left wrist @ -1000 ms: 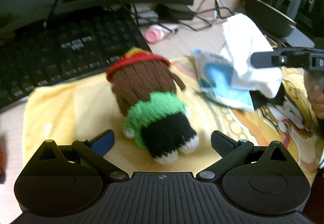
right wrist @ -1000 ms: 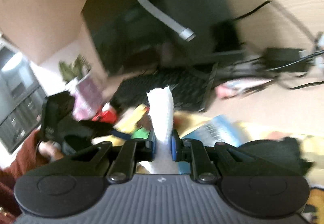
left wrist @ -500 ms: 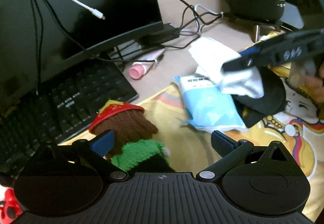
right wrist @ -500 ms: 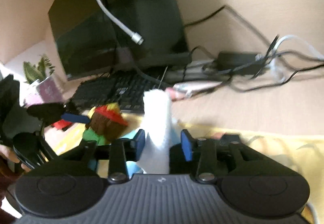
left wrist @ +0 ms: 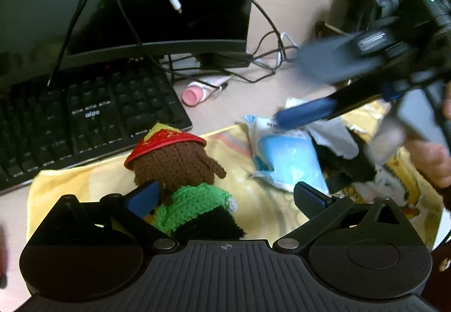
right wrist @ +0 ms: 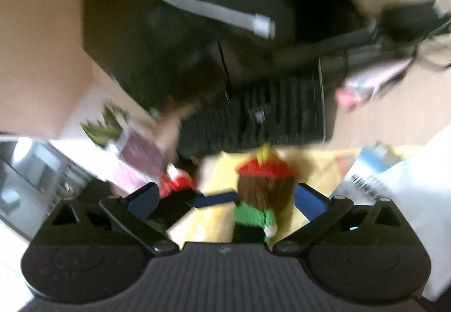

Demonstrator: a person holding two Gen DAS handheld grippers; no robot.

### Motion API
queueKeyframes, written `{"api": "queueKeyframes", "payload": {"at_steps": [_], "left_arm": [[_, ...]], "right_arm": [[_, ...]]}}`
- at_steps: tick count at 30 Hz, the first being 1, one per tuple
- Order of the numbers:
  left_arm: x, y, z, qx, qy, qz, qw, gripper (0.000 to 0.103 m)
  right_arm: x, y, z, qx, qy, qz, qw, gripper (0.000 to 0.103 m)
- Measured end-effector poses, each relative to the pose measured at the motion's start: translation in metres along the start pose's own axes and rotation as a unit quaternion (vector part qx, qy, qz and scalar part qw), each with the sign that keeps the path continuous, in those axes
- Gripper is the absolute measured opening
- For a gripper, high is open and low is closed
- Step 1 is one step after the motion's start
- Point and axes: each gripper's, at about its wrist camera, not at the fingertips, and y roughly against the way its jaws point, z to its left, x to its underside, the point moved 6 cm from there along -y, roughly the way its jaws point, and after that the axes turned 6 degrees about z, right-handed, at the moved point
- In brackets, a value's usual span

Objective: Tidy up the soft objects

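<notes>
The knitted doll (left wrist: 180, 171) is kept on the yellow cloth (left wrist: 84, 182) at 6 o'clock, between the spread left claw (left wrist: 225, 196), while the empty right claw (right wrist: 225, 199) is opening.

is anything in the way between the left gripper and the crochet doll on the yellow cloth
Nothing visible. The crochet doll lies on the yellow cloth directly ahead of the left gripper, its legs already between the open jaws. The blue tissue pack and the right gripper, jaws opening, are off to the side.
</notes>
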Motion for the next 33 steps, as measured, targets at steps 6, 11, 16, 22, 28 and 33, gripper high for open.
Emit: {"api": "queueKeyframes", "payload": {"at_steps": [6, 11, 16, 22, 28, 33], "left_arm": [[0.004, -0.004, -0.005, -0.013, -0.023, 0.006, 0.9996, 0.103], [0.005, -0.001, -0.001, 0.004, -0.014, 0.000, 0.9999, 0.103], [0.008, 0.002, 0.009, 0.024, -0.001, 0.000, 0.9997, 0.103], [0.017, 0.000, 0.018, 0.029, 0.005, 0.019, 0.9994, 0.103], [0.019, 0.010, 0.030, 0.028, 0.014, 0.010, 0.9995, 0.103], [0.020, 0.013, 0.047, 0.006, 0.040, 0.014, 0.9991, 0.103]], "right_arm": [[-0.002, -0.042, -0.003, 0.064, 0.020, 0.026, 0.997, 0.103], [-0.009, -0.056, 0.005, 0.052, 0.017, 0.040, 0.998, 0.103], [-0.005, -0.068, 0.014, 0.070, 0.038, 0.070, 0.994, 0.103], [-0.007, -0.075, 0.019, 0.045, 0.013, 0.081, 0.996, 0.103], [-0.008, -0.073, 0.038, -0.089, -0.039, 0.104, 0.990, 0.103], [-0.010, -0.089, 0.048, -0.132, -0.038, 0.098, 0.986, 0.103]]}}
